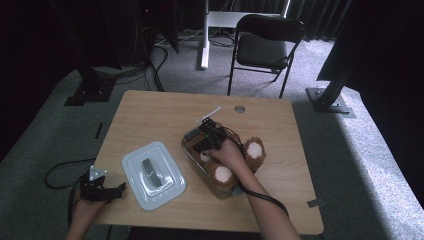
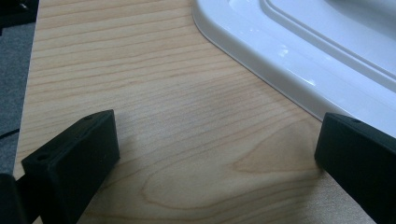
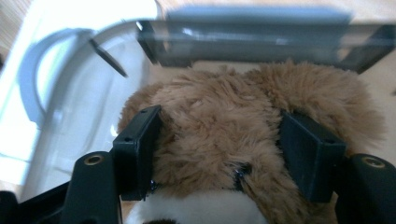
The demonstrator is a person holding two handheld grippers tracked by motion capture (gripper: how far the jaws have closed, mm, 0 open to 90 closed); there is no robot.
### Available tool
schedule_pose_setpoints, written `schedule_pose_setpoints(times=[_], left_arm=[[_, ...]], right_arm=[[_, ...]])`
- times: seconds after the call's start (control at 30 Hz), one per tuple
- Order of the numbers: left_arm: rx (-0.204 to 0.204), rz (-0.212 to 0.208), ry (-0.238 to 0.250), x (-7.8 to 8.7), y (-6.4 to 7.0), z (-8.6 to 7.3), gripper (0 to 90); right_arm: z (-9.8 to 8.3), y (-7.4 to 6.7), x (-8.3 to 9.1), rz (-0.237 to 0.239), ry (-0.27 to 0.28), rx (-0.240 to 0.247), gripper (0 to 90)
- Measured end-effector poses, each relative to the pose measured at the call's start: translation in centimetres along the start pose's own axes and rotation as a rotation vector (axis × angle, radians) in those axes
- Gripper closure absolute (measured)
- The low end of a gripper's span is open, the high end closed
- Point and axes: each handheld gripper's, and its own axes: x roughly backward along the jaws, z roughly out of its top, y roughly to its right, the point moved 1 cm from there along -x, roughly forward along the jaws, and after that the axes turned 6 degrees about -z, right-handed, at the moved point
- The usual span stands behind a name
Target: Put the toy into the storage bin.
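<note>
High view: the wooden table (image 1: 150, 107) carries a clear plastic container (image 1: 192, 141) at centre-right, with a brown plush toy (image 1: 224, 174) half inside it, its white-soled feet hanging over the near-right rim. The white lid (image 1: 154, 175) lies apart, left of the container. The right gripper (image 1: 207, 142) reaches into the container; in the right gripper view its jaws straddle the toy's furry body (image 3: 219, 126), pressing both flanks. The left gripper (image 1: 102, 190) rests at the near-left corner, jaws spread wide, holding nothing. Judged step: stuffing the toy inside. Next, tuck the feet in, then fetch the lid.
</note>
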Motion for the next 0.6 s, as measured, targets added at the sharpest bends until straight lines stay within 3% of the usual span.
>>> schedule_pose_setpoints(times=[0.13, 0.3, 0.47, 0.6], left_arm=[[0.000, 0.000, 0.000, 0.0, 0.0, 0.0, 0.3], [-0.001, 0.000, 0.000, 0.0, 0.0, 0.0, 0.3], [0.000, 0.000, 0.000, 0.0, 0.0, 0.0, 0.3], [0.000, 0.000, 0.000, 0.0, 0.0, 0.0, 0.3]], right_arm=[[0.2, -0.3, -0.9, -0.023, -0.030, 0.016, 33.1], [0.0, -0.4, -0.6, -0.031, -0.008, 0.028, 31.8], [0.0, -0.3, 0.6, -0.031, 0.043, 0.020, 31.1], [-0.1, -0.3, 2.2, -0.002, 0.081, 0.017, 32.4]])
